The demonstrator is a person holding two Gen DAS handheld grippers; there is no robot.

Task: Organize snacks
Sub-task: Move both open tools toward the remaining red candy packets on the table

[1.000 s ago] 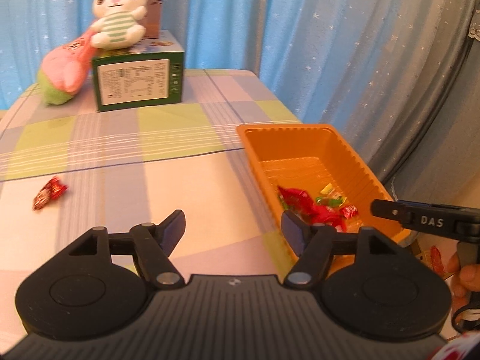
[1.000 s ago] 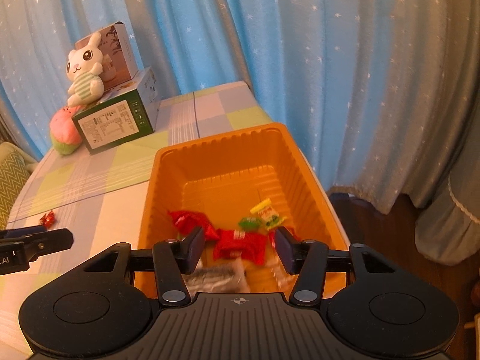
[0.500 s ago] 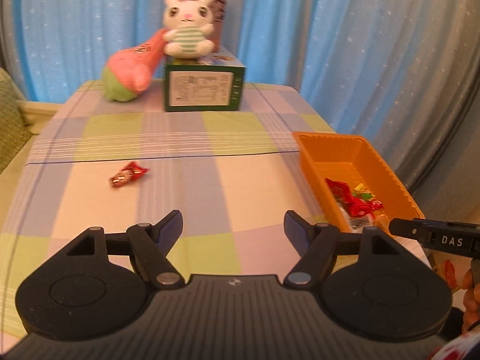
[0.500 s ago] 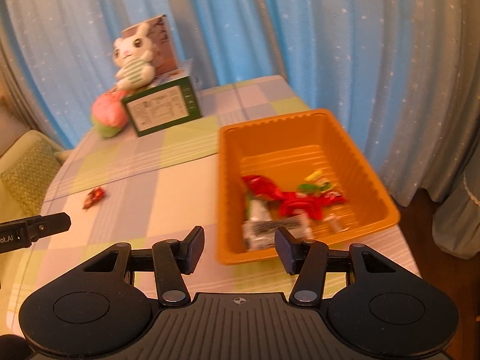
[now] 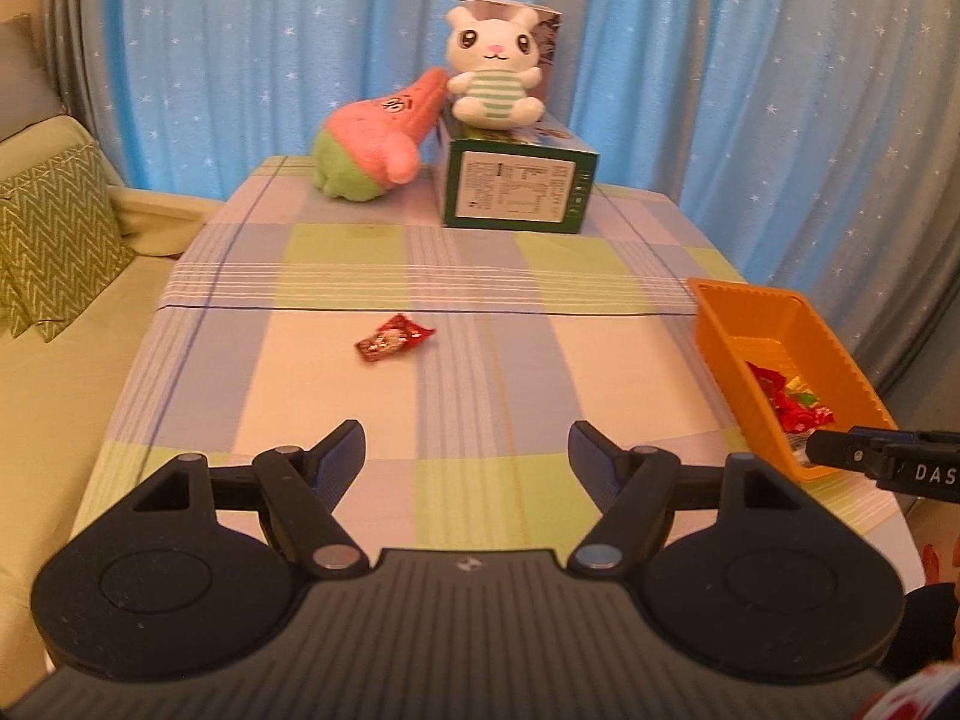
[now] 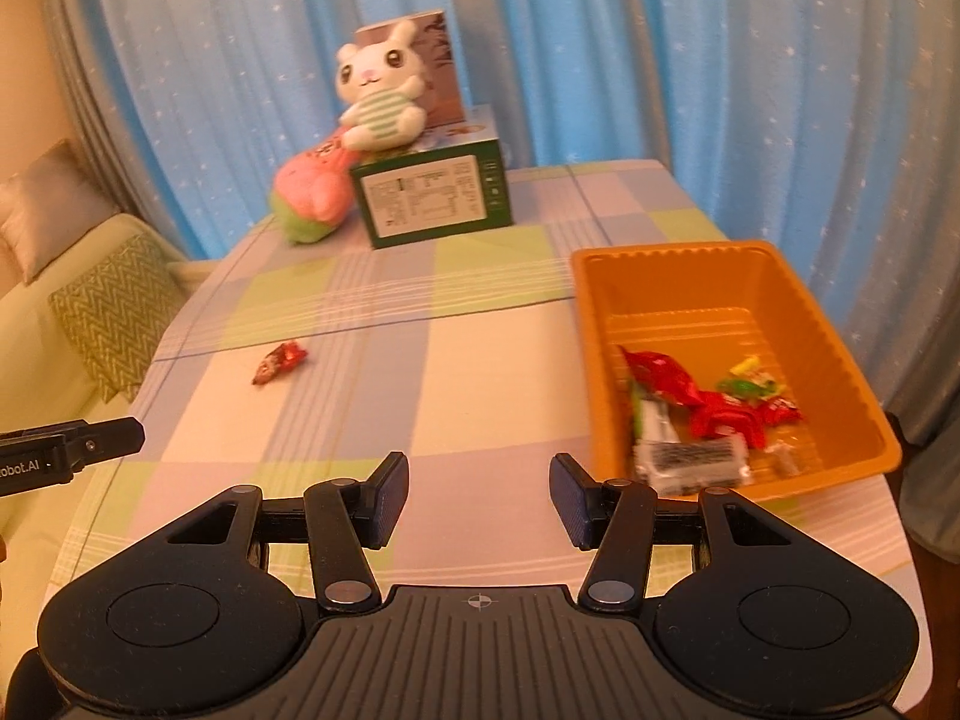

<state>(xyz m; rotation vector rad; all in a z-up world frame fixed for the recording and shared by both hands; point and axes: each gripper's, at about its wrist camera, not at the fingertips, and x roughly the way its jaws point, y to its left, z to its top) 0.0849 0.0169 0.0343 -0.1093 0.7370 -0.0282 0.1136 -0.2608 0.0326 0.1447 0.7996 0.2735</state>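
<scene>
While nothing sits between either pair of fingers: both tools spread wide, empty, held above the near end of the table.

Left gripper [image 5: 467, 450]: jaws apart, aimed along the cloth towards the loose snack; presumably poised for the pickup. Right gripper [image 6: 479, 495]: jaws apart, nothing held, hanging just beside the near left corner of the tray; probably standing by with no load to drop.

Loose snack [image 5: 395, 338]: red twisted wrapper, alone on a pale square of the checked tablecloth [image 5: 480, 372], well apart from the tray and ahead of the left tool. Judged the last item still outside.

Orange tray [image 6: 684, 255]: at the right edge of the table, open side up. Contents [image 6: 708, 420]: several red wrappers, a green-yellow sweet, a grey-white barcoded packet, heaped at the near end; likely dropped from this side.

Far end: green box [image 5: 519, 195] with rabbit plush [image 5: 495, 75] seated on top, pink-and-green plush [image 5: 372, 141] leaning against it. Not snacks; apparently decor only.

Hard to make out: print on all wrappers; exact count in the tray, items overlapping. Tray's near right corner cut off behind the other tool in the left view. Red-patterned scrap at the lower right edge of the left view, unidentifiable. Hands mostly out of frame.
</scene>
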